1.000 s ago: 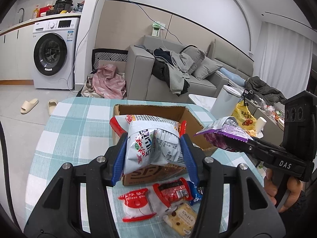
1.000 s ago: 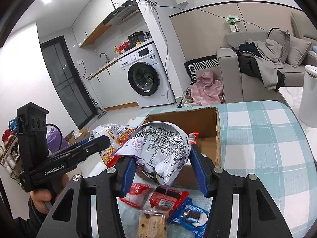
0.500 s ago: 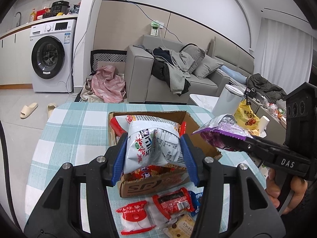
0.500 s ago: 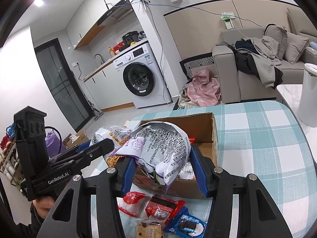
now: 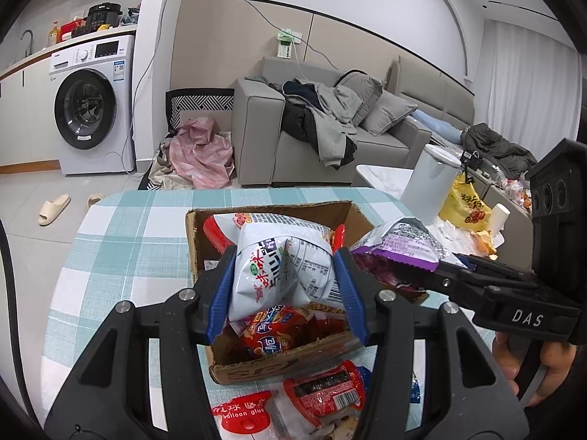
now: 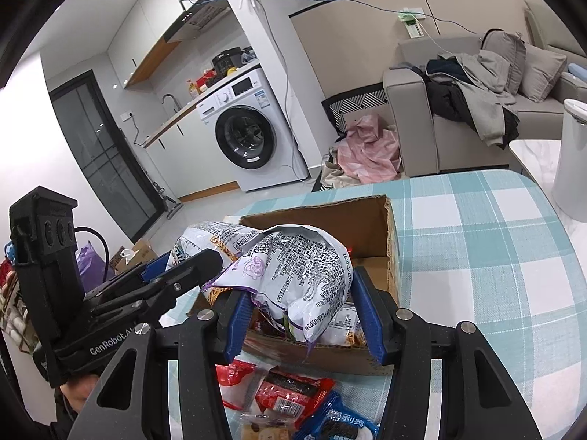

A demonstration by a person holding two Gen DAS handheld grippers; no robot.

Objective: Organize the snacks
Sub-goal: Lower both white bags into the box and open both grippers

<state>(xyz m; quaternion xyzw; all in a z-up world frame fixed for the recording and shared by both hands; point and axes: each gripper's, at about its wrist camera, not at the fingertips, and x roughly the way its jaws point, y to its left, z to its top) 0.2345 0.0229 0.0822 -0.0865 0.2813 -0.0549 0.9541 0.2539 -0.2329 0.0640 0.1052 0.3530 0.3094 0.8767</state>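
Note:
An open cardboard box [image 5: 200, 242] sits on the teal checked table [image 5: 128, 238] with red snack packs inside. My left gripper [image 5: 285, 275] is shut on a white and red snack bag [image 5: 271, 242] held over the box's near half. To its right, my right gripper [image 5: 445, 269] holds a purple snack bag [image 5: 403, 245] over the box's right edge. In the right wrist view the right gripper [image 6: 299, 293] pinches that purple and white bag [image 6: 293, 256] above the box [image 6: 330, 216]. The left gripper [image 6: 205, 260] and its bag [image 6: 205, 234] sit at the left.
Loose snacks lie on the table in front of the box: red packets [image 5: 326, 392], a balloon glue pack [image 5: 242, 414], a blue biscuit pack [image 6: 337, 421]. A white bin [image 5: 429, 183] and yellow bag [image 5: 464, 205] stand off the table's right. Sofa and washing machine lie beyond.
Both grippers have carried their bags forward and slightly down, from in front of the box to over it. Neither grip has altered.

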